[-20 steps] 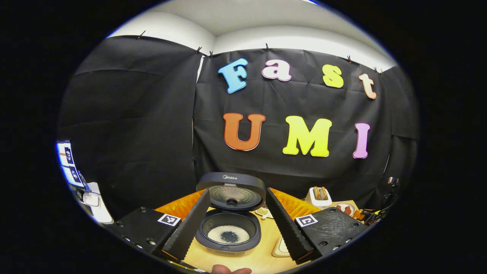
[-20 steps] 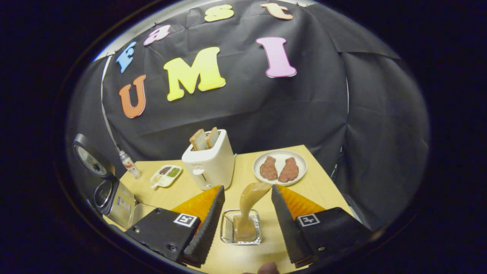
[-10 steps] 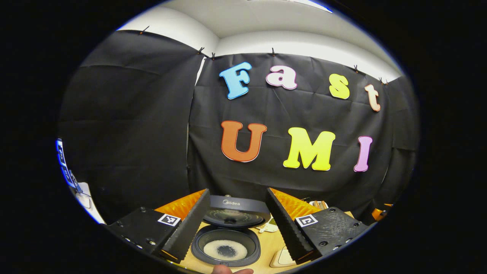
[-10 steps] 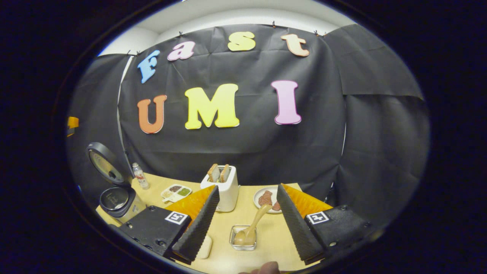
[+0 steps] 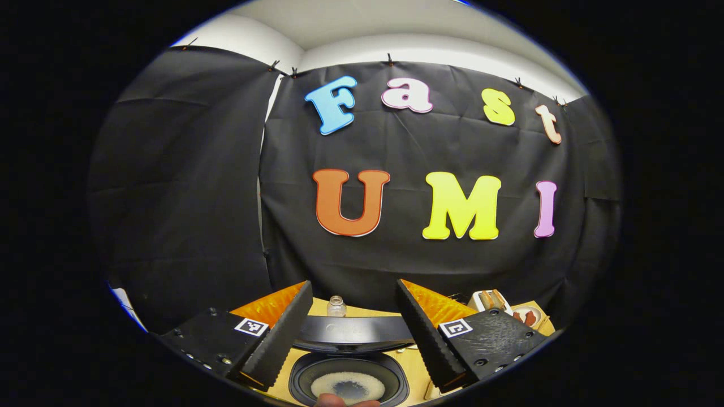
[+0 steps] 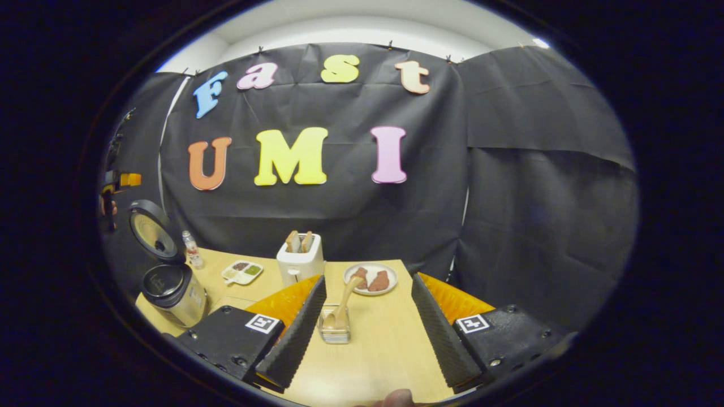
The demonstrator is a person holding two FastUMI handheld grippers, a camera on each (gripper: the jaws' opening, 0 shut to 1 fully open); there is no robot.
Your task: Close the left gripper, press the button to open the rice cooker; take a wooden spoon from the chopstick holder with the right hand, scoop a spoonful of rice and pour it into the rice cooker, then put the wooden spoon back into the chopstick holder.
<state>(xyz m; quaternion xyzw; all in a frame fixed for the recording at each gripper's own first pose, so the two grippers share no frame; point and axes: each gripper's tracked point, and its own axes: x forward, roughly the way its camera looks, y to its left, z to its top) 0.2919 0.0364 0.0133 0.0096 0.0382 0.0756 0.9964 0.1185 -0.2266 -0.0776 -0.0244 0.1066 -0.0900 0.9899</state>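
Right gripper (image 6: 362,333): jaws apart, nothing between them; backed off from the holder (image 6: 334,331) over the last second, so the holder now looks small and lies ahead on the counter (image 6: 384,356), apart from both fingers.
Spoon (image 6: 340,305): standing in the holder, handle leaning up and to the right; not touched by either gripper.
Left gripper (image 5: 353,333): jaws apart, empty; it has drawn closer over the cooker (image 5: 349,383) than a second ago, and the pot mouth now sits low between the fingers.
Cooker: lid (image 5: 352,333) up. A pale ring of rice (image 5: 348,389) with a dark centre lies in the pot. In the right gripper view it stands at the far left of the counter, lid raised.
Also on the counter: toaster (image 6: 300,259), plate (image 6: 370,279), bottle (image 6: 192,250).
Reading: spoon back in its holder, rice in the pot, both grippers free. Judged from this, the last step looks finished and both hands are pulling away.
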